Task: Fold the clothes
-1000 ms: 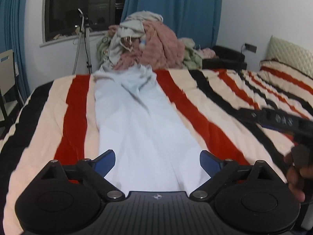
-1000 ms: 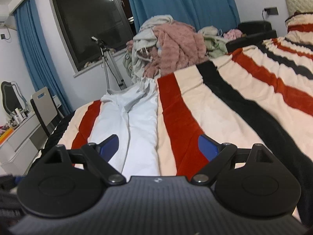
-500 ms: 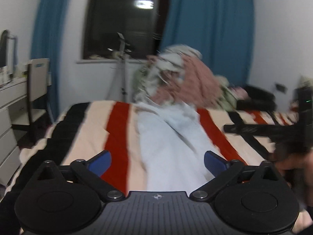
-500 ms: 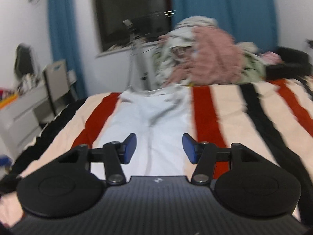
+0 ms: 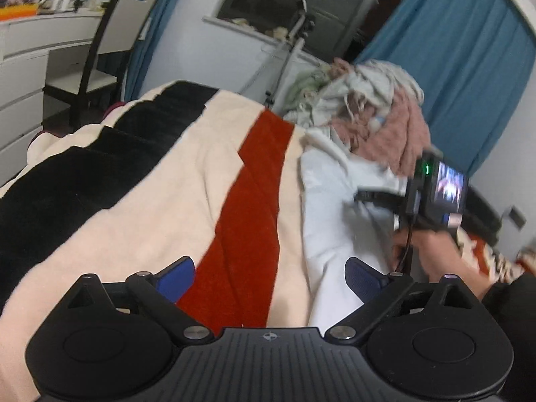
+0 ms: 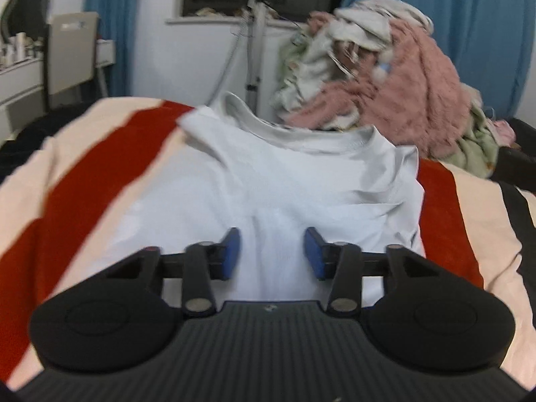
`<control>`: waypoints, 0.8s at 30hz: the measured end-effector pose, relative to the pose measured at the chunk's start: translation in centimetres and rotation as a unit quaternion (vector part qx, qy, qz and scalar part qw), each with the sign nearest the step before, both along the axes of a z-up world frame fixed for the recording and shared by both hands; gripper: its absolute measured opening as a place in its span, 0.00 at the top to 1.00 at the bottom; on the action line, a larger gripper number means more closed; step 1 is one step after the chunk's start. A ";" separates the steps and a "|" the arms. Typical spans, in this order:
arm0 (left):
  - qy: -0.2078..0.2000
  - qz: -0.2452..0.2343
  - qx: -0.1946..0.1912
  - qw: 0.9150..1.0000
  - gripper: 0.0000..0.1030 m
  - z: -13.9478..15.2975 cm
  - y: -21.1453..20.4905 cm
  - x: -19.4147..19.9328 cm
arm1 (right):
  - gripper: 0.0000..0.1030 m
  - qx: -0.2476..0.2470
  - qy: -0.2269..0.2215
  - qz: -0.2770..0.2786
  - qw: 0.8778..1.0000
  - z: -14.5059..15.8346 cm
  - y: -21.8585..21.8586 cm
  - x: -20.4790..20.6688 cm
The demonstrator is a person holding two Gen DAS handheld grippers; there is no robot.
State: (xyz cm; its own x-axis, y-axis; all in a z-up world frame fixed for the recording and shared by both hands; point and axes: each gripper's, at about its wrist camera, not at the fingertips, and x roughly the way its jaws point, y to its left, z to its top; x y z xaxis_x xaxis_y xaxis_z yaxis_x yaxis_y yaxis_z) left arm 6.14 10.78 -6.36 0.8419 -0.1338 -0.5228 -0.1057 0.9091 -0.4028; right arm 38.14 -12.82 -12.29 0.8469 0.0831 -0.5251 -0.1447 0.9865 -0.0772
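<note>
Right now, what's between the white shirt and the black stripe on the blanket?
In the left wrist view, a red stripe and cream blanket lie between the white shirt and black stripe.

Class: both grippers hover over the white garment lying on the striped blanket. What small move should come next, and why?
Probably lower the right gripper onto the white garment and close. Its jaws have just been narrowing with nothing between the pads, the cloth lies flat beneath, and the left gripper is wide open over the striped blanket.

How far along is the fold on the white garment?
Done: white garment lies spread lengthwise on the striped blanket. In hand: right tongs have just been closing above it, nothing pinched yet; left tongs open. Left: every fold, plus the clothes pile.
</note>
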 end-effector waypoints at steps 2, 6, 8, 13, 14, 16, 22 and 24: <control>-0.011 0.011 -0.011 1.000 0.04 0.0 0.6 -0.1 | 0.88 0.018 -0.009 -0.010 1.000 -0.1 -1.0 0.1; -0.006 0.006 -0.024 1.000 0.06 -0.6 0.6 0.7 | 0.93 0.088 -0.054 -0.074 0.992 0.6 -4.5 -1.1; 0.001 -0.007 -0.016 1.000 0.07 -0.8 0.1 0.8 | 0.93 0.113 -0.064 -0.120 0.984 0.6 -6.6 -1.8; 0.001 -0.027 0.011 1.000 0.06 -0.8 -1.3 0.9 | 0.91 0.135 -0.044 -0.156 0.977 0.1 -11.2 -3.2; 0.003 -0.030 0.014 0.999 0.06 -0.9 -1.5 0.9 | 0.90 0.138 -0.037 -0.145 0.979 0.4 -11.7 -3.8; 0.010 -0.037 0.021 0.999 0.06 -1.1 -1.9 1.1 | 0.83 0.134 -0.016 -0.120 0.984 1.1 -12.1 -5.2; 0.039 -0.064 0.017 0.997 0.06 -1.5 -2.9 1.1 | 0.21 0.186 0.004 -0.065 0.980 3.5 -13.7 -14.4; 0.051 -0.075 0.004 0.996 0.06 -1.5 -3.0 0.7 | 0.21 0.190 0.011 -0.042 0.981 4.3 -13.9 -18.5</control>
State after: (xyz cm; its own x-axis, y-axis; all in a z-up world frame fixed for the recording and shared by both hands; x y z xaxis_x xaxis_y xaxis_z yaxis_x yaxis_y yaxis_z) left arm 6.80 7.77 -7.81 0.7553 -0.2493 -0.6062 -0.0095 0.9206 -0.3905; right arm 19.64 -26.67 -8.04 0.8481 0.2067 -0.4879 -0.0595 0.9521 0.3001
